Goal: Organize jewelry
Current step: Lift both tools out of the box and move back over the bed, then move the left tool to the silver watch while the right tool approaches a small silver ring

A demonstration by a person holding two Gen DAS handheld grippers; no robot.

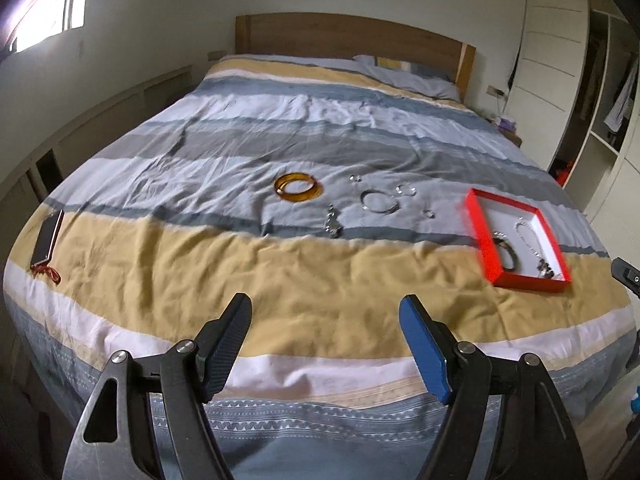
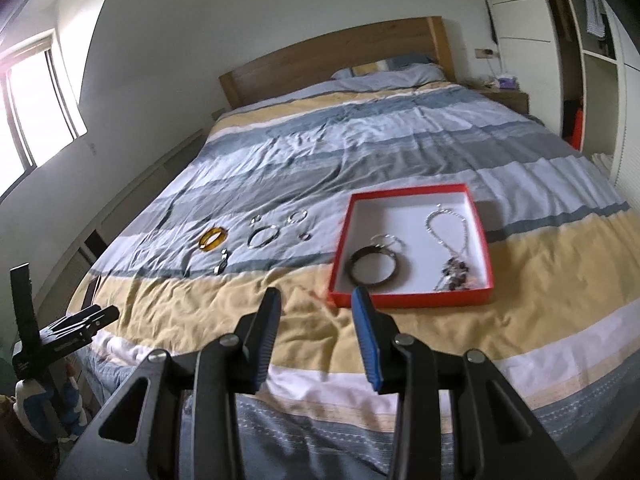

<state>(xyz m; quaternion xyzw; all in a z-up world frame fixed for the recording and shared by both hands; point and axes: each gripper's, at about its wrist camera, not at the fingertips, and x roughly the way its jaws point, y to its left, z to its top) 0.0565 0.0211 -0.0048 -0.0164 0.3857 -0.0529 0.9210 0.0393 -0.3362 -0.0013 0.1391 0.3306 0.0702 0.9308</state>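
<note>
Where the striped duvet (image 1: 320, 120) changes from grey to yellow, the loose jewelry is seen laid out in a short row across the bed. An amber bangle (image 1: 298, 188) lies flat at the left end; just to its right a thin silver bangle (image 1: 379, 201) and several small silver rings (image 1: 405, 189) are scattered, well apart from one another. A short silver chain piece (image 1: 333, 224) lies just in front of the amber bangle, its long axis running toward the headboard (image 1: 352, 36).

To the right of the row, a shallow red box (image 2: 408, 300) with a white floor is set on the bed, its long sides running roughly toward the headboard. Inside it, a dark bangle (image 2: 374, 266) lies flat at the near left with a silver hoop (image 2: 388, 241) touching its far edge, and a silver necklace (image 2: 446, 236) is draped along the right side, its beaded pendant end pointing to the near wall.

A phone (image 1: 47, 242) with a red cord rests at the bed's left edge.

The left gripper (image 1: 326, 312) is held above the bed's foot, fingers spread wide and empty. The right gripper (image 2: 316, 304) is likewise parted and holds nothing, its blue-padded finger (image 2: 366, 336) just before the box's near wall.
</note>
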